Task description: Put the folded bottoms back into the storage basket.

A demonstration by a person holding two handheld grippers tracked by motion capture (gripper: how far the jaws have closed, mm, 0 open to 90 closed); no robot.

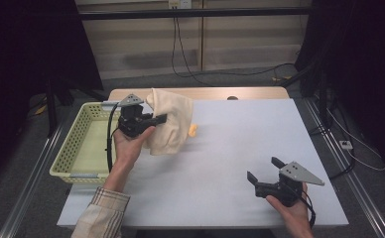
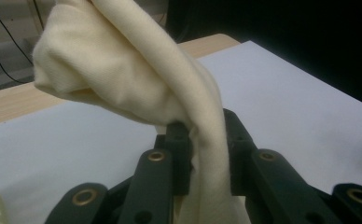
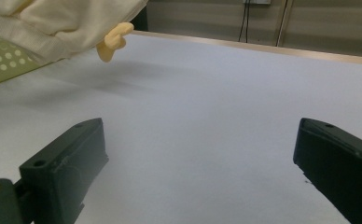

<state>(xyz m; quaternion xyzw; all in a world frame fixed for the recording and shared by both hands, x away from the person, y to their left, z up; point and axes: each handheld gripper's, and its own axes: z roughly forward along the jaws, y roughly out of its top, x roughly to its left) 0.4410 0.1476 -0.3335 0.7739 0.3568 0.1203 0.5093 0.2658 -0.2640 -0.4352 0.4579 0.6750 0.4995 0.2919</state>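
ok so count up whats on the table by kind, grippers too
cream cloth: 1
yellow-green perforated basket: 1
small yellow piece: 1
left gripper, jaws shut on the cloth: 1
right gripper, jaws open: 1
total: 5

A table [image 1: 240,148] with a pale grey-white top and a light wood strip along its far edge stands on a grey floor [image 1: 41,163]. Behind it runs a beige panelled wall [image 1: 141,34] with black cables [image 1: 180,49] hanging down and trailing over the floor. Dark curtains [image 1: 27,44] close in both sides. Metal rails [image 1: 347,163] flank the table.
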